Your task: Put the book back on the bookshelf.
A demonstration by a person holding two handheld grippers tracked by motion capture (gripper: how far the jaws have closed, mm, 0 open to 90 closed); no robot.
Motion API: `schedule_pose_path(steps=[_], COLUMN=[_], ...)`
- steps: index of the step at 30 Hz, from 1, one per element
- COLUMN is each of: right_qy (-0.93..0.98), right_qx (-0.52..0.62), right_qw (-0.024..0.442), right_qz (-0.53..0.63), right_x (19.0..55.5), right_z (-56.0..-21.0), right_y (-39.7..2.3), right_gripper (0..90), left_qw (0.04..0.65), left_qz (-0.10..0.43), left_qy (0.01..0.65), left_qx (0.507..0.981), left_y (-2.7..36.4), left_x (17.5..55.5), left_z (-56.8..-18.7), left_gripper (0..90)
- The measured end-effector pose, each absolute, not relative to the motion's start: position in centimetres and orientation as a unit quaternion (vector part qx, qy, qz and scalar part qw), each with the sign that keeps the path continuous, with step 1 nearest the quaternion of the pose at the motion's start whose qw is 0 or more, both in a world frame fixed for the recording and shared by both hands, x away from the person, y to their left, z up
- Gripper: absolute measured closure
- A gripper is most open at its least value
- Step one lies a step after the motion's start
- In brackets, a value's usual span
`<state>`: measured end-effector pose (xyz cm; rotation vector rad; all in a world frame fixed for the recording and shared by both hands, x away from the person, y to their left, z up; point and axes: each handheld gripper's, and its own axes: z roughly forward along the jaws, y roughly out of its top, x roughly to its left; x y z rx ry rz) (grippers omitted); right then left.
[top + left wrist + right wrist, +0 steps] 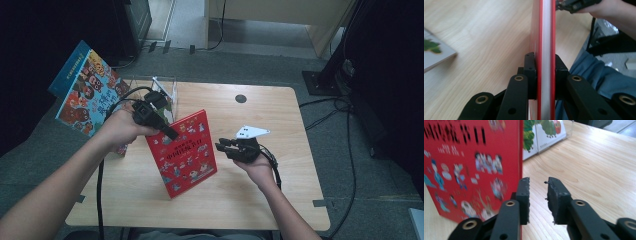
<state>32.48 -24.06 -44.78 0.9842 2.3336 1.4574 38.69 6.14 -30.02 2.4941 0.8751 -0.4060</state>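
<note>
A red picture book (182, 152) stands upright and tilted on the wooden table (280, 190). My left gripper (170, 132) is shut on its upper left edge. In the left gripper view the pads (531, 70) press both red covers of the book (546, 37), with my left gripper (545, 72) straddling the white page block. My right gripper (220, 146) hovers just right of the book, open. In the right gripper view its jaws (539, 195) stand apart with nothing between them, and the book's cover (469, 165) is just to their left.
A clear acrylic book stand (162, 92) sits at the table's back left, with caterpillar picture books (541, 132) in it. A large blue picture book (85, 92) leans out over the left edge. A dark round hole (241, 98) marks the back of the table.
</note>
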Motion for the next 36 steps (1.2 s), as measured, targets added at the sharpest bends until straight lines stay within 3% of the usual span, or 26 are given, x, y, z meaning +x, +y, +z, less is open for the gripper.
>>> schedule_pose_path(steps=[3, 13, 24, 36], right_qy=[0.797, 0.805, 0.819, 0.817], right_qx=[0.349, 0.374, 0.381, 0.389], right_qw=[0.114, 0.142, 0.143, 0.148], right_qz=[0.479, 0.438, 0.403, 0.4], right_x=[32.7, 33.2, 34.1, 34.3], right_z=[-45.4, -48.1, -51.5, -52.2], right_y=[-24.6, -26.3, -26.9, -26.8], right_gripper=[62.4, 51.6, 50.6, 49.6], left_qw=[0.237, 0.256, 0.267, 0.269], left_qz=[-0.144, -0.134, -0.128, -0.126], left_qy=[0.331, 0.356, 0.395, 0.433], left_qx=[0.902, 0.889, 0.87, 0.851], left_y=[7.0, 10.0, 13.4, 16.4], left_x=[38.8, 38.6, 38.2, 37.6], left_z=[-29.6, -28.5, -28.2, -27.7], left_gripper=[79.5, 79.3, 79.2, 79.4])
